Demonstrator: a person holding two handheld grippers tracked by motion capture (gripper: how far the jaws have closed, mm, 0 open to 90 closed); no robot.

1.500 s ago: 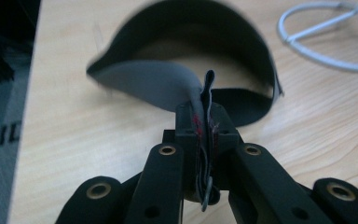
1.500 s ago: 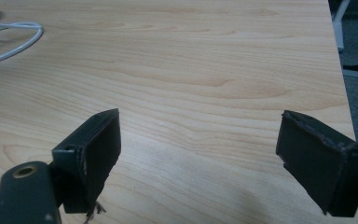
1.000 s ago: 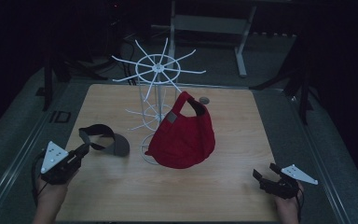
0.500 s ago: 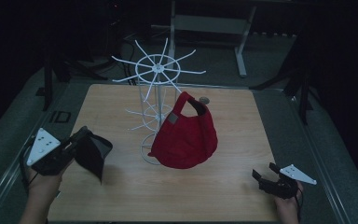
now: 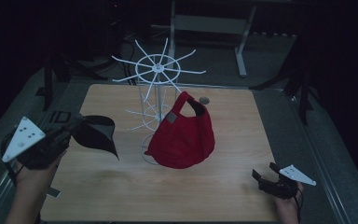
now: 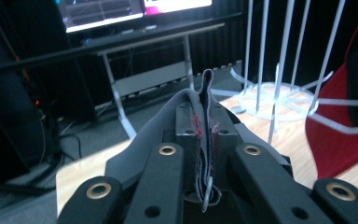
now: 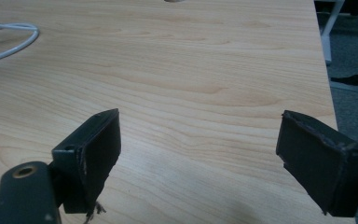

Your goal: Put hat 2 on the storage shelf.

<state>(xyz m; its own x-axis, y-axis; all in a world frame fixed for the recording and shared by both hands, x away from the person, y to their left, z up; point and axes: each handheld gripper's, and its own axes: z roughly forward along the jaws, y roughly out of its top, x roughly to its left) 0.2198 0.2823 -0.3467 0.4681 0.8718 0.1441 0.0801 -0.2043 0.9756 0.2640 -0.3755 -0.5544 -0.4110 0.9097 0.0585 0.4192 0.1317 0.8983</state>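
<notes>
The left gripper (image 5: 72, 132) was held raised left of the white wire rack (image 5: 156, 93), its jaws clamped on what appeared to be a dark grey cap (image 5: 98, 135), which hung clear of the table (image 5: 214, 196). A red cap (image 5: 184, 135) was draped on the rack. The right gripper (image 5: 265, 176) was rested low, well right of the rack, its jaws spread wide over bare wood.

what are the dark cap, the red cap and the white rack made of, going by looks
Dark cap: looks like soft matte woven cloth; it folds flat between the left gripper jaws, with frayed threads at the edge.
Red cap: probably similar fabric, matte, sagging softly on the rack.
White rack: thin stiff rods, smooth white finish, likely coated metal wire, possibly plastic.
</notes>
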